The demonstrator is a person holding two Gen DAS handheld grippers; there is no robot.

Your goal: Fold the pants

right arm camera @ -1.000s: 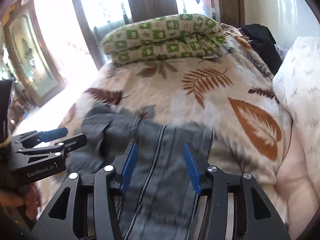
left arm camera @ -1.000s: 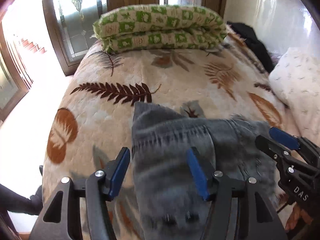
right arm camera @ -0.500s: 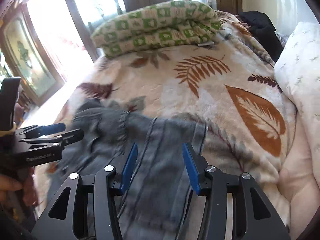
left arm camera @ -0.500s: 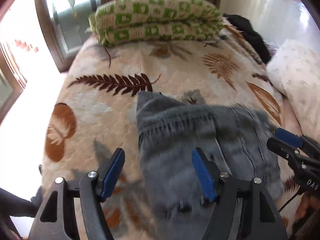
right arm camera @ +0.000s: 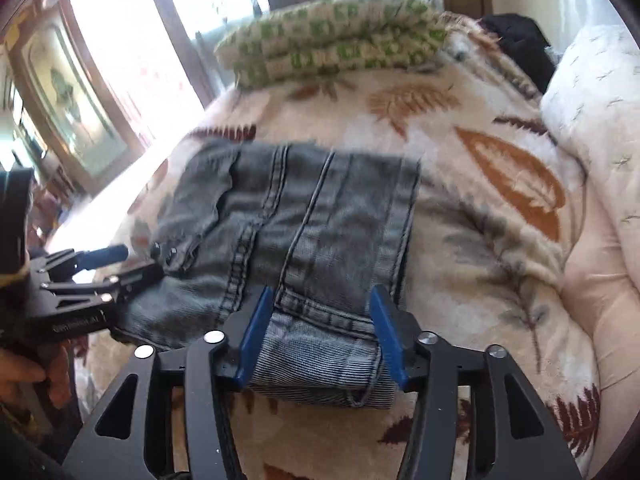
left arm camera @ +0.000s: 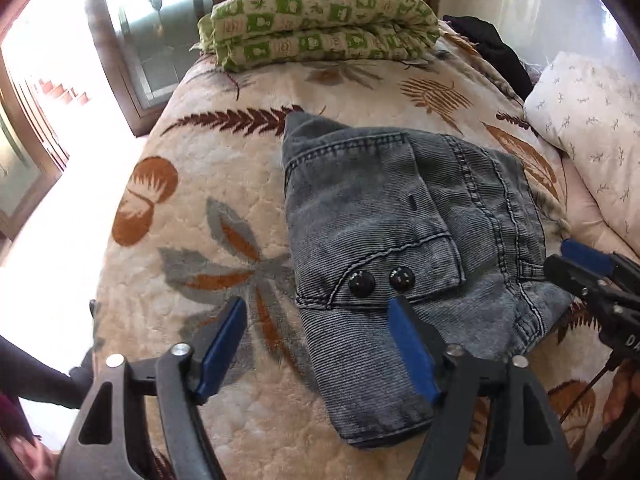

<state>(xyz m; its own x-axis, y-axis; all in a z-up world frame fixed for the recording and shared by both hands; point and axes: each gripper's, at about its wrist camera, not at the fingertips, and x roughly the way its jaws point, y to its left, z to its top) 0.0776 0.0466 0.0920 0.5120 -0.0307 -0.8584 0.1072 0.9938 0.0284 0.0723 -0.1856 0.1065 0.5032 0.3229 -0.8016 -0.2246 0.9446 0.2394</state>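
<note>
Left gripper hangs over the bed with its blue pads spread wide, the jaws having just been opening; only its right pad overlaps the near edge of the folded grey denim pants, and nothing is pinched. Right gripper is also parted, jaws just widened, straddling the folded hem at 6 o'clock in its view, though blur makes it hard to say whether the pads brush the cloth. Both pants layers lie flat on the leaf-print blanket, two dark buttons facing up. At 12 o'clock sits a folded green-checked quilt; at 2 o'clock, a white pillow.
</note>
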